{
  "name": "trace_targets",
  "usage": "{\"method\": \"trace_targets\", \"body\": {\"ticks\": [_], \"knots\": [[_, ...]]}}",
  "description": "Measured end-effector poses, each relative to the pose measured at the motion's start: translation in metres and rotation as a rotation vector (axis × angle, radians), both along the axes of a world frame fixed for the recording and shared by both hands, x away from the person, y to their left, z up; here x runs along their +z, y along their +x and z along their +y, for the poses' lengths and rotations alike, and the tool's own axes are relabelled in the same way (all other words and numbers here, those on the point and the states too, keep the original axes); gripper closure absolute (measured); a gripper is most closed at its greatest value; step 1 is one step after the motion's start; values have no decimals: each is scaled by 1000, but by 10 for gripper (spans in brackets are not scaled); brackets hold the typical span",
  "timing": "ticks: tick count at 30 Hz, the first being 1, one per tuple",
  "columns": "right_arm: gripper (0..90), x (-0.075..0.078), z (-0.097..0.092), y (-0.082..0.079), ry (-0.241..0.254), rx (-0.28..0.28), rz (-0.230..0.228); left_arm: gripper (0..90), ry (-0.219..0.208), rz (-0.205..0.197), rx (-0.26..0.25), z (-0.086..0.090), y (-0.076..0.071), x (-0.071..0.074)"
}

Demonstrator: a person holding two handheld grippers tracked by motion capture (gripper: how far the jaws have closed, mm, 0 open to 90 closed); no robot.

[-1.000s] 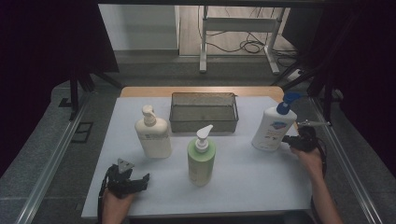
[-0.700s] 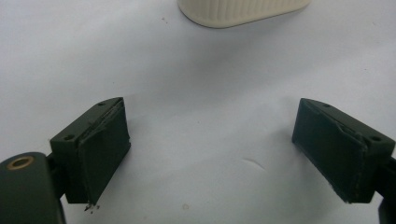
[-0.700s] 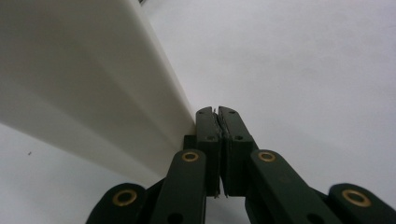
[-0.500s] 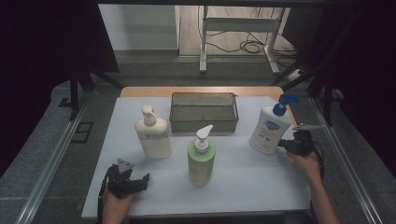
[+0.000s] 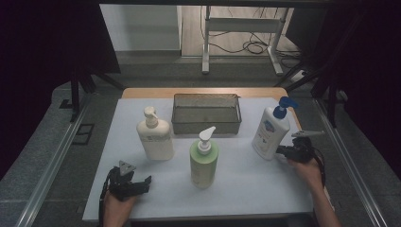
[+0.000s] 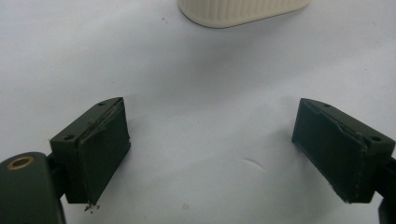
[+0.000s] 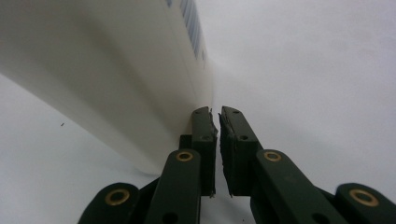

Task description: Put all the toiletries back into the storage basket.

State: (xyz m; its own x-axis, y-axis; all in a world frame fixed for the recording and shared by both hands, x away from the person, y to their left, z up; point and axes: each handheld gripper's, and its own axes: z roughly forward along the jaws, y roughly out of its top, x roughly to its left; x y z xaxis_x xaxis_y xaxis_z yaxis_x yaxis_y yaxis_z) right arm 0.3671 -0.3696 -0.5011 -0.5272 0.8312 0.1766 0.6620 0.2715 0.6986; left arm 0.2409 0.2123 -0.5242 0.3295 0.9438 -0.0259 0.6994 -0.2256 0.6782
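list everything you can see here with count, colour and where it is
white bottle with blue pump: 1, white with a blue pump, right side of the table, tilted, against the right gripper
green bottle: 1, pale green with a white pump, front middle
cream bottle: 1, cream with a cream pump, left of middle
wire basket: 1, dark grey mesh, back middle, nothing visible in it
table cover: 1, white, spread over a wooden table top
metal stand: 1, light grey, on the floor behind the table, with cables
left gripper: 1, black, front left, jaws wide apart over bare cover
right gripper: 1, black, front right, jaws nearly together beside the white bottle, gripping nothing
hands: 2, one on each gripper
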Motion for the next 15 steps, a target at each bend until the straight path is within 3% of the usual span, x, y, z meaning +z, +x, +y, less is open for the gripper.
{"method": "trace_targets", "body": {"ticks": [6,15], "knots": [[789,4,-1,-5,-9,-5,-16,106,0,0,0,0,0,0],[597,14,-10,-26,3,-32,-40,106,0,-1,0,0,0,0]]}}
